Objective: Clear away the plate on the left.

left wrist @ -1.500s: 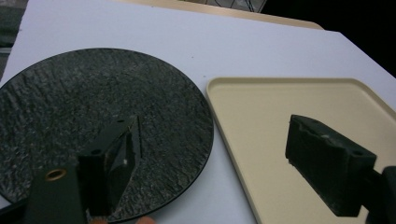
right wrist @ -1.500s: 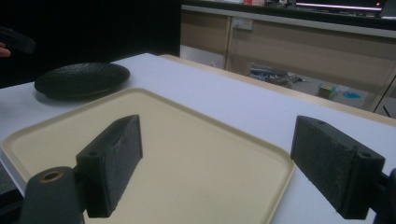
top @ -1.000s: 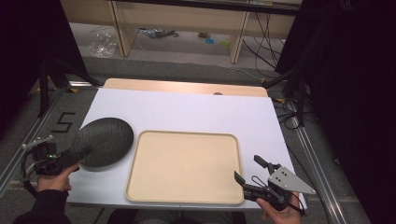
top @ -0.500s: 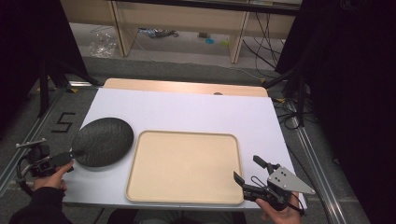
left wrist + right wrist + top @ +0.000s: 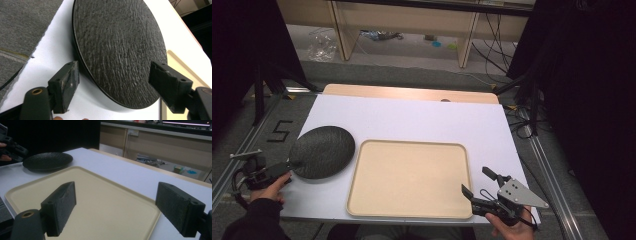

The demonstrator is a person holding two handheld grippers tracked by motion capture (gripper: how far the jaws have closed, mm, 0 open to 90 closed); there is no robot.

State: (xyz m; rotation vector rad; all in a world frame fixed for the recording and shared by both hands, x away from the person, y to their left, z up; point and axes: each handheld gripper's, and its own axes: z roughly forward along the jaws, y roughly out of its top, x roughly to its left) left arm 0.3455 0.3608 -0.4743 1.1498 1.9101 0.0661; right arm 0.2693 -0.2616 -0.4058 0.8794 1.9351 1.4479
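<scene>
While the black textured plate point(image 5: 322, 151) lies flat on the white tabletop point(image 5: 412, 120), at about nine o'clock from the beige tray point(image 5: 409, 178) and just beside the tray's left rim without clearly touching it, the left gripper point(image 5: 287, 165) sits at the plate's own eight o'clock edge, held low in the person's left hand point(image 5: 269, 188). In the left gripper view the plate point(image 5: 117, 47) lies between the two black jaws, which have just been closing slightly but stand wide and released: the left pad is on the white surface just outside the plate's rim, the right pad hangs over the plate's far side, and neither presses on it.

The right gripper point(image 5: 474, 190) rests at about five o'clock of the tray, near the table's front edge, gripped by the person's right hand point(image 5: 509, 227), with its grey three-cornered plate point(image 5: 519, 192) on top. Its jaws are spread apart with nothing between them; in the right gripper view they look along the bare tray point(image 5: 100, 202), with the plate point(image 5: 47, 161) at ten o'clock in the distance and the left gripper point(image 5: 11, 147) at the plate's left.

A strip of wooden table edge point(image 5: 412, 93) runs along the far side at twelve o'clock.
</scene>
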